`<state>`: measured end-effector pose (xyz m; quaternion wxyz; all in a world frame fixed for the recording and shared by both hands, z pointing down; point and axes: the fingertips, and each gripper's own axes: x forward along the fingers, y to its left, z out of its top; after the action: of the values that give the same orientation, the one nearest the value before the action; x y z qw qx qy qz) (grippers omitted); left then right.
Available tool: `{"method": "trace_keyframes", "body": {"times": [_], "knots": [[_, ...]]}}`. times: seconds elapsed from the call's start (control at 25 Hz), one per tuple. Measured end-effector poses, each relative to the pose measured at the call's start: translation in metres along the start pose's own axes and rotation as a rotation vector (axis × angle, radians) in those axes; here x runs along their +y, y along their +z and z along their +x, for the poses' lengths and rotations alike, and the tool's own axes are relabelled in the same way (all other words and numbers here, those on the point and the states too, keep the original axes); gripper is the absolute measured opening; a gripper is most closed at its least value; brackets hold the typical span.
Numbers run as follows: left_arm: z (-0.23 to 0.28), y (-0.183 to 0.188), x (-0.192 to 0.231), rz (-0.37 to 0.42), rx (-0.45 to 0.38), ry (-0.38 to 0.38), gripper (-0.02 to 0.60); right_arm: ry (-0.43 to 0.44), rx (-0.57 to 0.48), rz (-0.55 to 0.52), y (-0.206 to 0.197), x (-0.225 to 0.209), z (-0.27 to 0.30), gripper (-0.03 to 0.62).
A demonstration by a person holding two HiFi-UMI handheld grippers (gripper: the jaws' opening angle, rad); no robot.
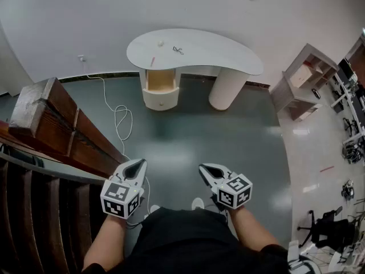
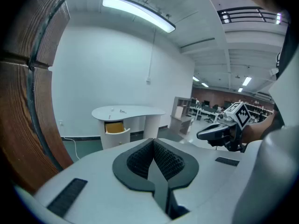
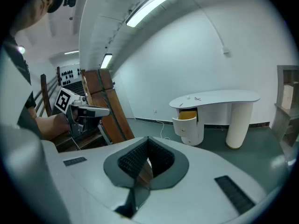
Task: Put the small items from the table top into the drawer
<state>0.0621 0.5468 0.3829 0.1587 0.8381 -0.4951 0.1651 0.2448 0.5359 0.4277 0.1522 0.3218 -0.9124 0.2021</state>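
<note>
Cool, even indoor light fills every view. The long white ceiling tube lamp (image 2: 138,13) burns out to glare at the top of the left gripper view. The glossy grey-green floor (image 1: 188,136) carries pale reflections, brightest at the right of the head view. A soft shadow lies under the white kidney-shaped desk (image 1: 194,50). Straight lines bow towards the edges. Both gripper views darken to black in the corners, and the near foreground is soft.

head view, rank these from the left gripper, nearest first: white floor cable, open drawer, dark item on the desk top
1. white cable, on the floor just ahead of the left gripper.
2. open drawer, under the left end of the desk, past the cable.
3. dark item, on the desk top beyond the drawer, farthest.
</note>
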Motion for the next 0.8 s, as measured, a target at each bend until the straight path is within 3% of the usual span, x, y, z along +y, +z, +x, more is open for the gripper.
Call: {"method": "trace_keyframes", "body": {"times": [0.28, 0.44, 0.8], "knots": [[0.0, 0.0, 0.005, 0.0, -0.002, 0.002, 0.017, 0.005, -0.002, 0.002, 0.002, 0.004, 0.006, 0.0], [0.0, 0.001, 0.003, 0.057, 0.008, 0.008, 0.016, 0.002, -0.008, -0.005, 0.003, 0.006, 0.006, 0.0], [-0.004, -0.012, 0.012, 0.002, 0.013, -0.037, 0.015, -0.023, -0.034, -0.053, 0.011, 0.023, 0.018, 0.0]]}}
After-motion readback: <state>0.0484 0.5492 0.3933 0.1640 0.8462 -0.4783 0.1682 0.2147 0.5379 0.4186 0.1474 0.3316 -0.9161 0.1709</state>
